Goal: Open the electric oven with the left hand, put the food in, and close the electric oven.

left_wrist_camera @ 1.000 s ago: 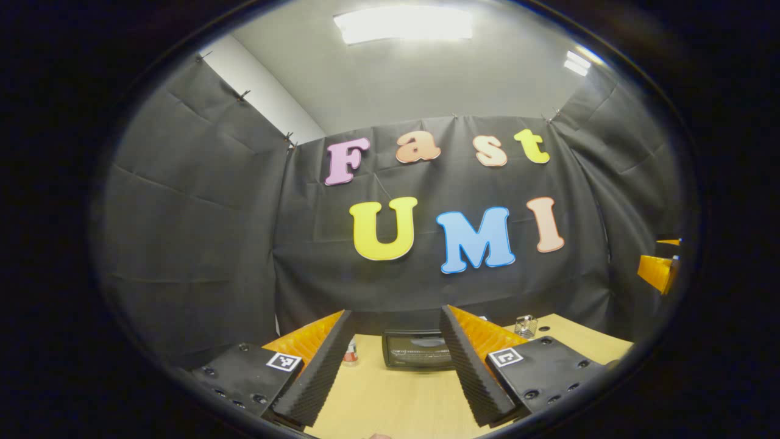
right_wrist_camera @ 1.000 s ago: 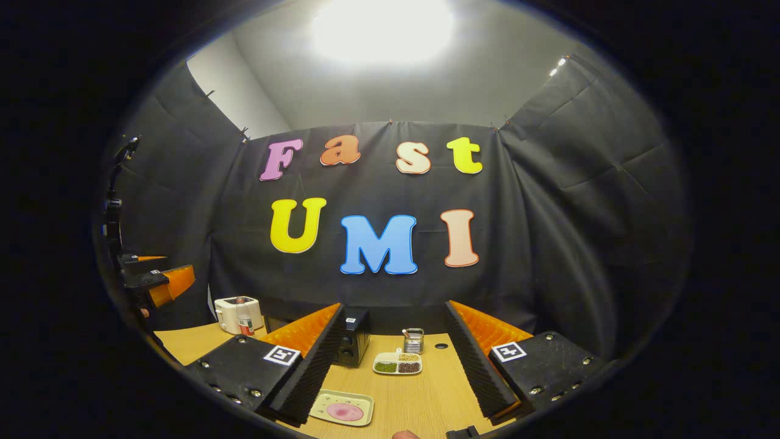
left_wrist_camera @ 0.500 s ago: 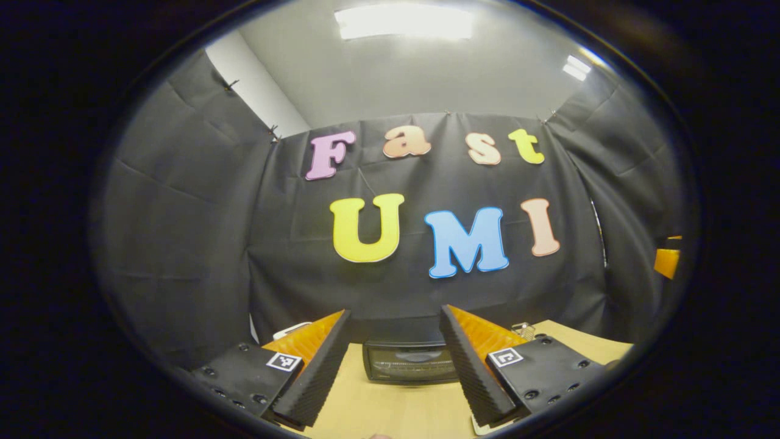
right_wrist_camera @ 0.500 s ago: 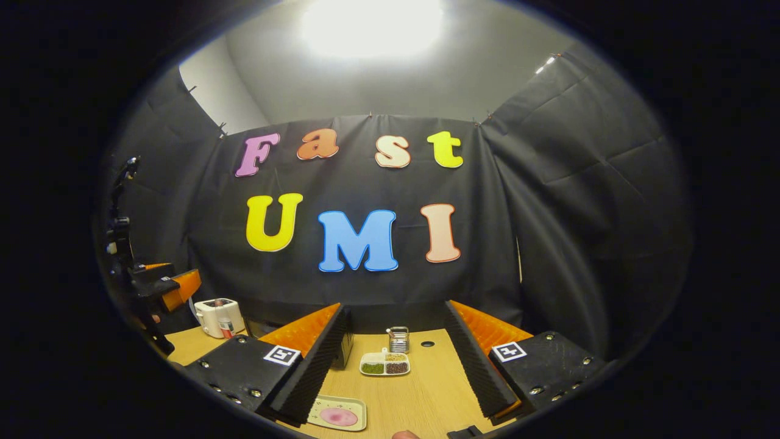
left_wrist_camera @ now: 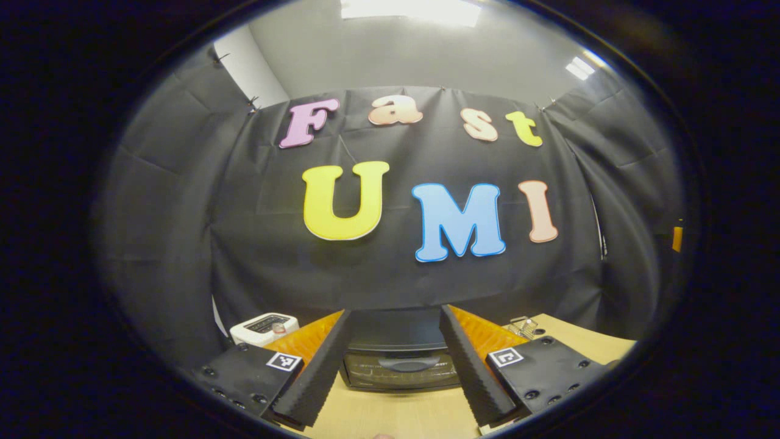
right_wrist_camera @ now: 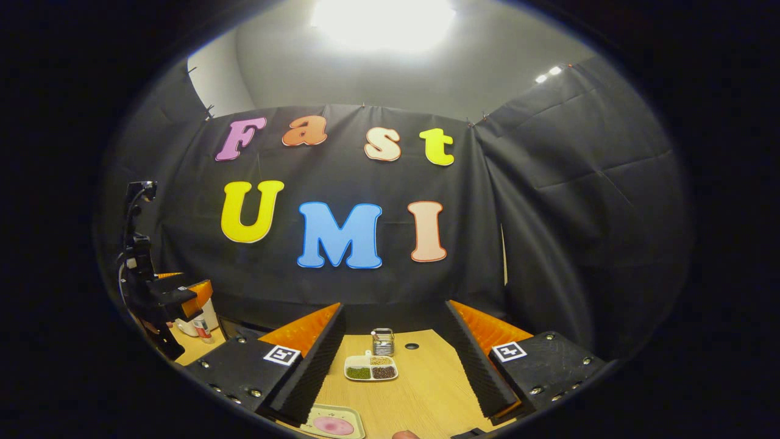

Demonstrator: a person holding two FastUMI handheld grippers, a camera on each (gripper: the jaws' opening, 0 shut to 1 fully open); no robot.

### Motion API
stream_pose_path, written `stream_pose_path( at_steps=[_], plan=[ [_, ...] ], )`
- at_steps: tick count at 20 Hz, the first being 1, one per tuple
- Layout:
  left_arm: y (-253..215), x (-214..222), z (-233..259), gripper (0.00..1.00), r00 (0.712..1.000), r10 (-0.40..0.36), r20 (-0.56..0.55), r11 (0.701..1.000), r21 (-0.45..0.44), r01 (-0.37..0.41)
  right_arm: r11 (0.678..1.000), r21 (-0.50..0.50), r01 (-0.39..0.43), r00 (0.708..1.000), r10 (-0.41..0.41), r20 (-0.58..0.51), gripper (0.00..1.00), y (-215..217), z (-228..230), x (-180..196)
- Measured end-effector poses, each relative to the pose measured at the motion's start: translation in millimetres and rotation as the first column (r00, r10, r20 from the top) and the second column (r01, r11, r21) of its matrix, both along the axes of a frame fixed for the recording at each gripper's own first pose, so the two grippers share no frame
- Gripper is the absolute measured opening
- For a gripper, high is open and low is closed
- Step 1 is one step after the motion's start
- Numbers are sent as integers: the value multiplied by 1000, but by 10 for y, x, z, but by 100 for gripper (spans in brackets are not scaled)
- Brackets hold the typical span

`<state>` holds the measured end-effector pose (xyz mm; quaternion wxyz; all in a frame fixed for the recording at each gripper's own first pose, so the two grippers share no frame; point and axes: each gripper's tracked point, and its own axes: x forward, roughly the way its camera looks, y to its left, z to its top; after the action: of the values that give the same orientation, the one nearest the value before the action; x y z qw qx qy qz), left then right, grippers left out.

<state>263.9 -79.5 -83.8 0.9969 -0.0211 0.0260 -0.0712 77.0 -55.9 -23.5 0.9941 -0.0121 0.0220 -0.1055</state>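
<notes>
The black electric oven (left_wrist_camera: 399,366) stands on the wooden table straight ahead in the left gripper view, its glass door closed and its handle (left_wrist_camera: 409,364) facing me. My left gripper (left_wrist_camera: 395,311) is open and frames the oven from a short way off, holding nothing. It also appears in the right gripper view as the left gripper (right_wrist_camera: 177,292) at the far left, held up over the table. My right gripper (right_wrist_camera: 394,306) is open and empty. Below it, near the table's front edge, lies a pale tray with pink food (right_wrist_camera: 332,423).
A white toaster (left_wrist_camera: 264,327) sits left of the oven. A divided dish of green and brown bits (right_wrist_camera: 370,368) and a small metal holder (right_wrist_camera: 382,341) stand mid-table, with a round hole in the table (right_wrist_camera: 412,346) beside them. Black cloth walls close the booth.
My left gripper has moved toward the oven, which now looks larger and centred between the fingers. The right gripper has swung right, so the oven slid out of its view.
</notes>
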Motion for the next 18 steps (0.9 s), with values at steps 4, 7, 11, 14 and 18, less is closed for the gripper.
stream_pose_path(
  at_steps=[4,7,11,14,18],
  plan=[
    [-98,326,-260,95,999,-38,-33,999,2,38,999,-5,47,999,-47,-10,99,15,-57,134],
    [-210,552,-444,96,996,-66,-61,998,-2,66,997,-15,79,997,-79,-23,99,12,-122,207],
    [-340,823,-748,96,990,-96,-104,995,0,97,992,-23,127,991,-128,-42,99,-19,-172,260],
    [-408,982,-1019,100,983,-107,-150,994,0,108,987,-36,159,985,-161,-66,98,-50,-211,253],
    [-446,1108,-1394,96,971,-112,-214,993,-2,114,983,-44,180,978,-184,-100,99,-59,-268,197]
  ],
)
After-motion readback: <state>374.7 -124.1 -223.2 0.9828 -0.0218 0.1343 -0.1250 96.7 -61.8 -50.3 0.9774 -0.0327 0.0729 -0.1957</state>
